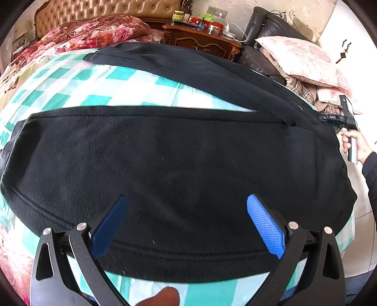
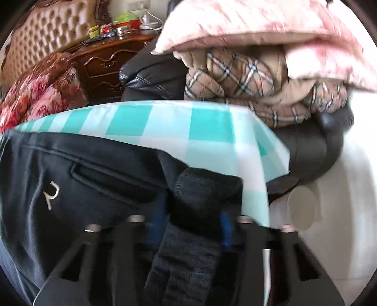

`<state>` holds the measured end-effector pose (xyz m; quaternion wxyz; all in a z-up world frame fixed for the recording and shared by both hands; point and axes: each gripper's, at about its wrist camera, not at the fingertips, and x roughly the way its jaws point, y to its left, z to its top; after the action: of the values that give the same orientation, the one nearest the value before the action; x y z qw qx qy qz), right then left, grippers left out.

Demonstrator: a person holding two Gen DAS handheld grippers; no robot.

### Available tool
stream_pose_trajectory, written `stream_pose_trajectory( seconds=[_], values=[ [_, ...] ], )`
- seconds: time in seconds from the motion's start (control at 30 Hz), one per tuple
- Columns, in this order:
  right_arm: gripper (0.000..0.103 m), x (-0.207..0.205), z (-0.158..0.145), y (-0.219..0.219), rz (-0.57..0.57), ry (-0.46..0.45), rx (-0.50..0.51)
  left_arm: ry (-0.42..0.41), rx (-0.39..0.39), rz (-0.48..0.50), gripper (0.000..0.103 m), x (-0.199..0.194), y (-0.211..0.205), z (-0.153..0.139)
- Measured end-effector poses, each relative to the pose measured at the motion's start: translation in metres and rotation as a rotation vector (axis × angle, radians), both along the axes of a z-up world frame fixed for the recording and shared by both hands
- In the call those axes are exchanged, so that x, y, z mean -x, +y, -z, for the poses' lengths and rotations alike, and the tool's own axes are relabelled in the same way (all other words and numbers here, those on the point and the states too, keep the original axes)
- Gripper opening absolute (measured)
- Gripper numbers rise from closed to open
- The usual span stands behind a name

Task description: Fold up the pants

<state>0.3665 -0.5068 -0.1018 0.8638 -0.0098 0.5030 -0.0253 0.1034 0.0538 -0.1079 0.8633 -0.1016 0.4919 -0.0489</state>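
Black fleece pants [image 1: 179, 150] spread across a teal-and-white checked bedsheet [image 1: 99, 82], one leg lying broadside in the near foreground, the other stretching away toward the upper left. Left gripper [image 1: 186, 209] poised over the near leg, its blue-padded fingers [image 1: 266, 226] splayed wide with nothing between them. Right gripper [image 2: 188, 223] clamped on the ribbed black waistband of the pants [image 2: 205, 190] at the corner of the bed, blue pads pressed against either side of the bunched fabric. A slanted pocket opening and a small pale embroidered logo [image 2: 50, 194] just left of that grip. In the left wrist view, the right hand [image 1: 353, 146] at the far right edge, around its tool's handle. Beyond the bed: a tufted tan headboard [image 1: 106, 11], a red floral quilt [image 1: 87, 35], a carved dark wooden nightstand [image 1: 202, 40] and a pink floral pillow [image 1: 301, 58] atop a black leather chair [image 1: 261, 26].
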Motion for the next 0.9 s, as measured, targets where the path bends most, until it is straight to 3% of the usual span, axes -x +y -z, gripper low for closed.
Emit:
stream_pose_trajectory(
  seconds=[0.03,0.13,0.3,0.4,0.53,0.63,0.7,0.77,0.9],
  values=[
    [0.014,0.004,-0.007,0.001,-0.007,-0.019,-0.019,-0.007,-0.004,-0.002,0.101,-0.003,0.001,-0.001],
    [0.014,0.036,-0.044,0.012,-0.051,-0.136,-0.065,-0.039,-0.011,-0.007,0.101,-0.018,0.007,-0.012],
    [0.013,0.112,-0.102,0.049,-0.207,-0.297,-0.11,-0.091,0.053,0.005,0.1,-0.047,0.017,-0.041],
    [0.013,0.177,-0.123,0.071,-0.293,-0.386,-0.149,-0.134,0.112,0.022,0.089,-0.07,0.023,-0.064],
    [0.013,0.261,-0.123,0.091,-0.397,-0.458,-0.233,-0.131,0.287,-0.005,0.08,-0.115,0.048,-0.077],
    [0.013,0.293,-0.107,0.093,-0.403,-0.445,-0.279,-0.074,0.482,-0.063,0.074,-0.173,0.079,-0.069],
    [0.013,0.3,-0.099,0.092,-0.385,-0.429,-0.291,-0.037,0.553,-0.103,0.066,-0.207,0.091,-0.062],
    [0.013,0.302,-0.092,0.09,-0.362,-0.417,-0.308,0.016,0.577,-0.157,0.062,-0.254,0.102,-0.053],
    [0.013,0.312,-0.086,0.09,-0.345,-0.409,-0.329,0.095,0.508,-0.233,0.062,-0.327,0.111,-0.017]
  ],
)
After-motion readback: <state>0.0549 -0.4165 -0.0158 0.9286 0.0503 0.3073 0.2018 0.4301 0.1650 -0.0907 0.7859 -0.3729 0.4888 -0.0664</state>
